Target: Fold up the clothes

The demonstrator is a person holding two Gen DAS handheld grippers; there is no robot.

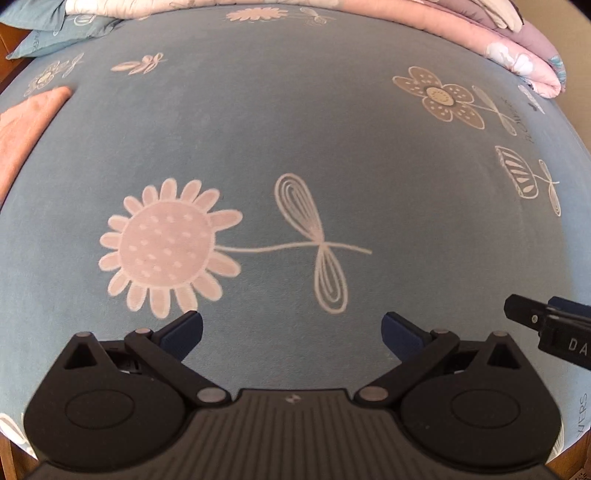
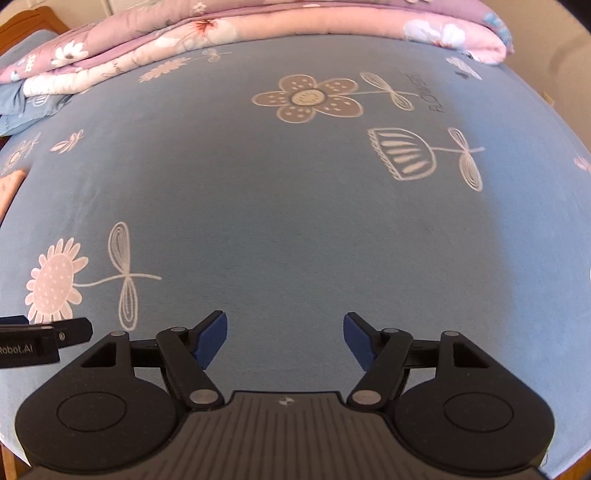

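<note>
Bed: blue flowered sheet, smooth and bare under both tools.
Quilt: pink, folded, at the far edge.
Garment: orange-pink cloth, only an edge visible at far left; also a sliver in the right wrist view.
Left hand-held gripper: fingers apart, nothing between them, angled down over the sheet.
Right hand-held gripper: fingers apart, empty.
Step, judged: reaching for the garment.
Advice: swing left, pinch one fabric layer at two corners, avoid catching the sheet.
</note>
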